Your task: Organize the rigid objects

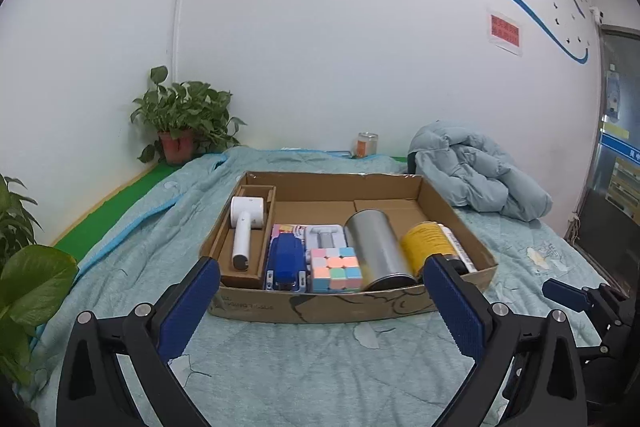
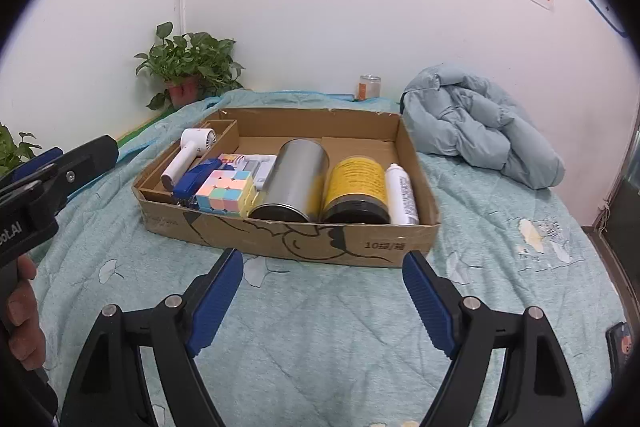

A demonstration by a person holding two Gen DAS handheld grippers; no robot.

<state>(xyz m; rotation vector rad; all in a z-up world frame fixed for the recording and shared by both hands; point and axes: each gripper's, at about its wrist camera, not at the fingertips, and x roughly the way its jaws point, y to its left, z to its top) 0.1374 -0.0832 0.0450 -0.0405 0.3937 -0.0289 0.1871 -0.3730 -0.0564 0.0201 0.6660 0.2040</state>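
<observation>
Jacket (image 2: 480, 135) and plant (image 2: 188, 67) behind filled box (image 2: 320, 243), left gripper (image 1: 320, 291) and right gripper (image 2: 322, 291) both released, empty

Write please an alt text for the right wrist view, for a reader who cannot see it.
A shallow cardboard box on a light blue quilt holds a white handheld fan, blue stapler, pastel puzzle cube, silver can, yellow-labelled jar and white spray bottle. The right gripper is in front of it, jaws open and empty.
</observation>
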